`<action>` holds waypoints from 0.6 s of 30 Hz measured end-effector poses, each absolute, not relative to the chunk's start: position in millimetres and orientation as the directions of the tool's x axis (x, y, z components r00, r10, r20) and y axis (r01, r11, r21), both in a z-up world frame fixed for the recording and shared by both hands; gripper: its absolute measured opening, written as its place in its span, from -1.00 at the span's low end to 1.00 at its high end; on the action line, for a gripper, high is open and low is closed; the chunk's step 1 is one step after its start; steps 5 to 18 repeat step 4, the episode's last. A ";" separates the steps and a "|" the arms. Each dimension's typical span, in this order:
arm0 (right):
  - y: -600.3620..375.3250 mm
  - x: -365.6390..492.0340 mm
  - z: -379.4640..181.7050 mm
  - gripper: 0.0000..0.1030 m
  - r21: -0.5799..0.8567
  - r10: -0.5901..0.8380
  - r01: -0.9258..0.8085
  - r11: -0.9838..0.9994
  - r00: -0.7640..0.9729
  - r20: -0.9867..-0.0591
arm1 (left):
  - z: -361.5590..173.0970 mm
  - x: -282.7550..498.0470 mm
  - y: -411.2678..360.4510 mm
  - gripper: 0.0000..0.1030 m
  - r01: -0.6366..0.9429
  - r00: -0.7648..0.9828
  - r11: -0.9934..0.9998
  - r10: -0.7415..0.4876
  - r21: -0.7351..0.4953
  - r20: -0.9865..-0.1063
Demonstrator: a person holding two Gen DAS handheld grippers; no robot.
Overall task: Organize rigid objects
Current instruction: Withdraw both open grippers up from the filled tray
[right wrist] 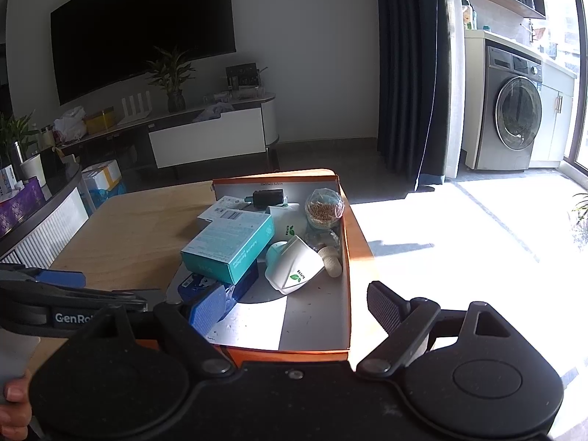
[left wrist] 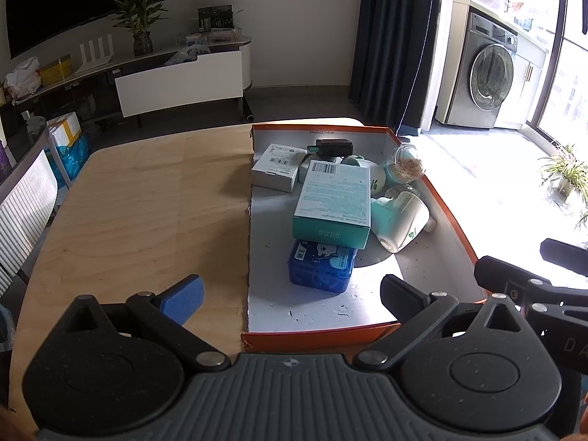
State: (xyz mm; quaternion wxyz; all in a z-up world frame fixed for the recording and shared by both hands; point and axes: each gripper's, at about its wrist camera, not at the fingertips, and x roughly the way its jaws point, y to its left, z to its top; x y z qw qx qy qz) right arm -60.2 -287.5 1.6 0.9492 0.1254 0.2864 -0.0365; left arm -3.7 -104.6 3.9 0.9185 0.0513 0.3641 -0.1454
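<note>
An orange box lid point(left wrist: 316, 336) point(right wrist: 354, 235) lies on the wooden table and holds several objects. A teal bandage box point(left wrist: 332, 202) point(right wrist: 229, 248) rests on a blue tissue pack point(left wrist: 321, 266) point(right wrist: 205, 283). A white and mint bottle point(left wrist: 400, 222) point(right wrist: 292, 266) lies on its side to the right. A white carton point(left wrist: 277, 167), a black device point(left wrist: 332, 147) point(right wrist: 268, 196) and a clear toothpick jar point(left wrist: 406, 163) point(right wrist: 324, 205) sit at the far end. My left gripper point(left wrist: 294, 296) is open and empty at the lid's near edge. My right gripper point(right wrist: 297, 310) is open and empty over the lid's near right corner.
The wooden table point(left wrist: 139, 213) stretches left of the lid. A white slatted chair point(left wrist: 25, 205) stands at the table's left. A TV stand point(left wrist: 176, 73) with a plant is behind, and a washing machine point(left wrist: 485, 73) is at the far right. The left gripper shows in the right wrist view point(right wrist: 55, 294).
</note>
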 end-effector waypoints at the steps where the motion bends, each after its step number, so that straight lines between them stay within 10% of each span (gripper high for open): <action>1: -287.2 -59.9 1.3 0.93 0.217 0.002 0.141 0.966 0.833 -0.554 | 3.7 -3.6 -104.0 1.00 0.302 0.693 0.953 -0.230 -0.014 -0.684; 18: -286.9 -60.0 1.0 0.93 0.216 0.002 0.141 0.966 0.833 -0.554 | 2.5 -1.6 -103.2 1.00 0.298 0.689 0.954 -0.229 -0.019 -0.688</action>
